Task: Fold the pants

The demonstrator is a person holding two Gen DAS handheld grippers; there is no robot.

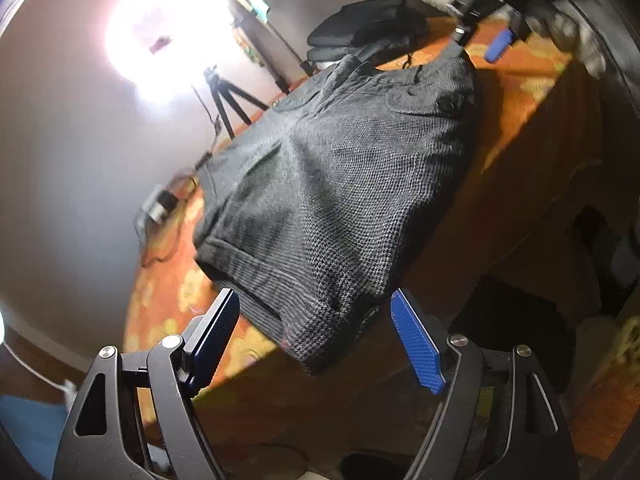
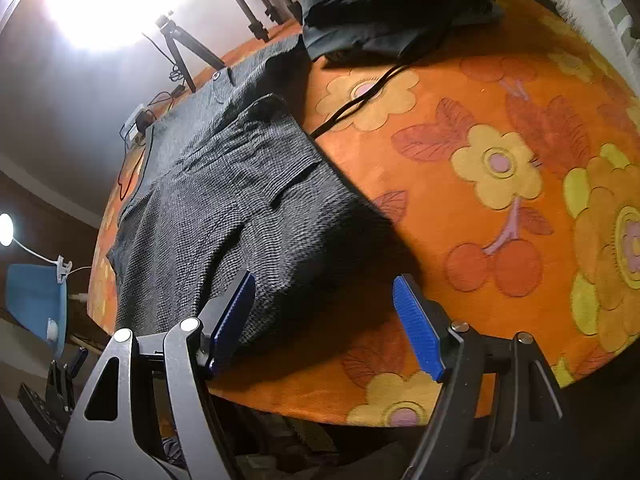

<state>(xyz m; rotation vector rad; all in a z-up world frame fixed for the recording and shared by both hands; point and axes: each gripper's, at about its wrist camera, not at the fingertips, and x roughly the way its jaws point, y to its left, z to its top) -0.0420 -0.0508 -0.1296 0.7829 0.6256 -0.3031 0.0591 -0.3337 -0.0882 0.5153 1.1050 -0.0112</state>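
Both tongs, left and right, are hanging wide and empty near the pants, risking pinching only 1 layer or dragging the surface's orange cloth.

Left wrist cam: sits behind the left gripper, looks down at a slant over the worktop's near edge, rolled, close to the pants' hem end. Far end of its view catches the right gripper.

Right wrist cam: behind the right gripper, pitched steeper, close over the near edge of the worktop, beside the pants.

Shared: pants, orange floral cloth, black bag at the far edge, tripod, bright lamp.
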